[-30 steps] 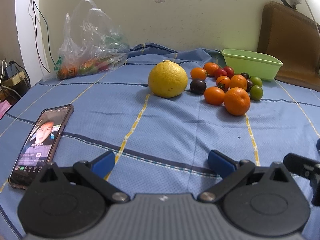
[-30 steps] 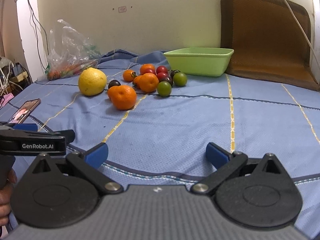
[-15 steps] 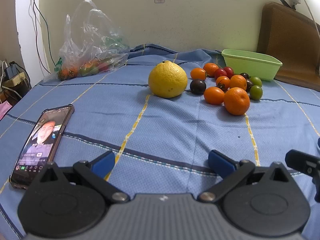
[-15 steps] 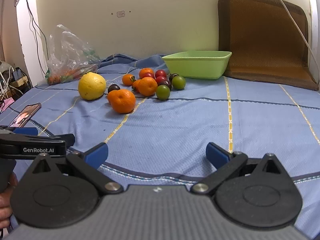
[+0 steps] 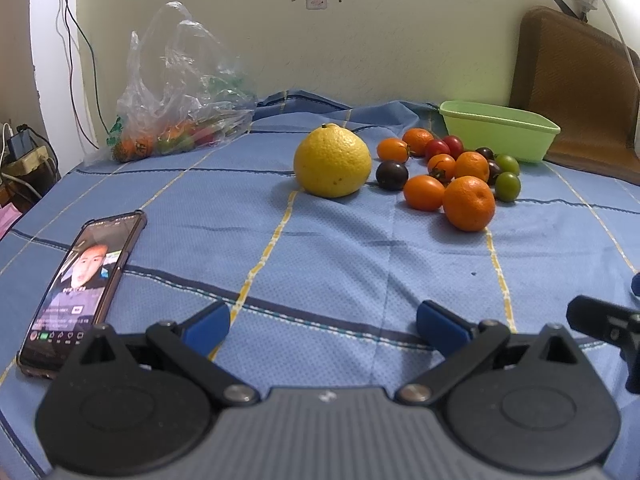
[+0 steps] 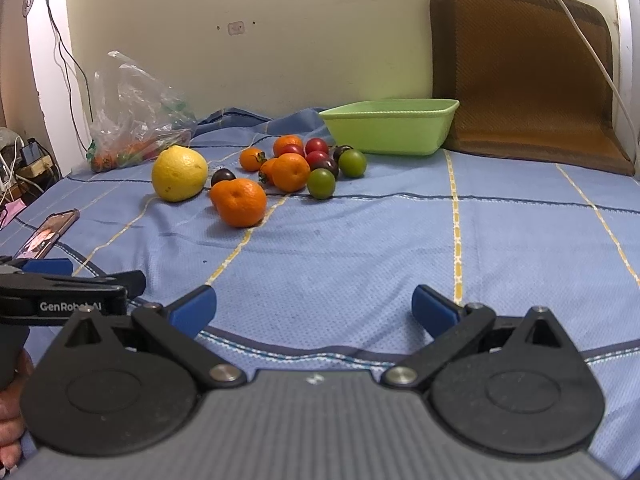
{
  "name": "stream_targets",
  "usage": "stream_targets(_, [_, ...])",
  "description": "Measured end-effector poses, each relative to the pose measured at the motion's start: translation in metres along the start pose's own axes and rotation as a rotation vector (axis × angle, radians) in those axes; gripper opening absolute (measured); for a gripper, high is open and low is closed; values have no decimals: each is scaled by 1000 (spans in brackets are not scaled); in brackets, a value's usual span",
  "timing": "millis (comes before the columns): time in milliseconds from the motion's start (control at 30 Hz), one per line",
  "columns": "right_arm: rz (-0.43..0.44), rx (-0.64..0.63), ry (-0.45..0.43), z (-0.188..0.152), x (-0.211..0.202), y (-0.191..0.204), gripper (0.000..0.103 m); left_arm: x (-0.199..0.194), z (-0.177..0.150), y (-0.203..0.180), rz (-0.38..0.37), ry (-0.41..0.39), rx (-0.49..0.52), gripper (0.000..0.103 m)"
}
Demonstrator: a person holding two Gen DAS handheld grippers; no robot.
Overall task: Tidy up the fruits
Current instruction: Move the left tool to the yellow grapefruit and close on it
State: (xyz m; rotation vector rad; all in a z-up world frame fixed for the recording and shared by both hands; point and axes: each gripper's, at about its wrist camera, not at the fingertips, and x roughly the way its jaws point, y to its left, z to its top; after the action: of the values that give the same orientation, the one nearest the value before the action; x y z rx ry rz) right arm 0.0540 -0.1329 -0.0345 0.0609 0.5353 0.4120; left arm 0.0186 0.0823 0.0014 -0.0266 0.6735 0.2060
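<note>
The fruit inside the plastic bag blurs behind crinkled film; the brown cushion runs past the frame's right edge.

This is a lived-in room of a home, most likely a bedroom. The fruit lies on a soft surface spread with a blue checked cloth with yellow stripes, rumpled at the back against a plain cream wall. At lower left a smartphone lies screen up, playing a video. A crumpled clear plastic bag of produce sits at upper left, a brown woven cushion leans on the wall at upper right, and chargers and tangled cables crowd the left edge.
</note>
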Motion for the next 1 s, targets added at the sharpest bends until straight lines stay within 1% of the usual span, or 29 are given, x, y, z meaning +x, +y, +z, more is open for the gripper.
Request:
stream_targets(100, [-5,3,4,1,0,-1,103,-1,0,3,-21,-5,-10,103])
stream_targets(233, [4,-3,33,8,5,-4,103,-2,4,17,-94,-7,-61,103])
stream_targets(333, [26,-41,8,24,4,-3,103,-5,17,34,-114,-39,-81,103])
stream_targets(433, [105,-99,-32,54,10,7,103,-5,39,60,-151,-75,-137,103])
stream_targets(500, [166,-160,-59,72,20,21,103,0,52,75,-165,-81,-185,103])
stream_targets(600, [227,-304,-70,96,49,52,103,17,73,101,-226,-45,-291,103])
stream_targets(633, [253,-340,-63,103,63,63,98,23,78,107,-237,-27,-319,102])
stream_targets(700, [307,-361,-23,114,88,79,96,37,92,115,-278,11,-362,98])
stream_targets(733, [328,-360,10,120,103,87,95,42,96,117,-297,24,-371,96])
stream_targets(800, [341,-378,56,123,126,98,89,52,104,118,-339,40,-375,95])
stream_targets(900, [375,-409,109,124,149,109,87,71,112,114,-355,75,-369,93])
stream_targets(1000, [389,-445,147,119,157,120,84,85,114,109,-363,114,-383,88])
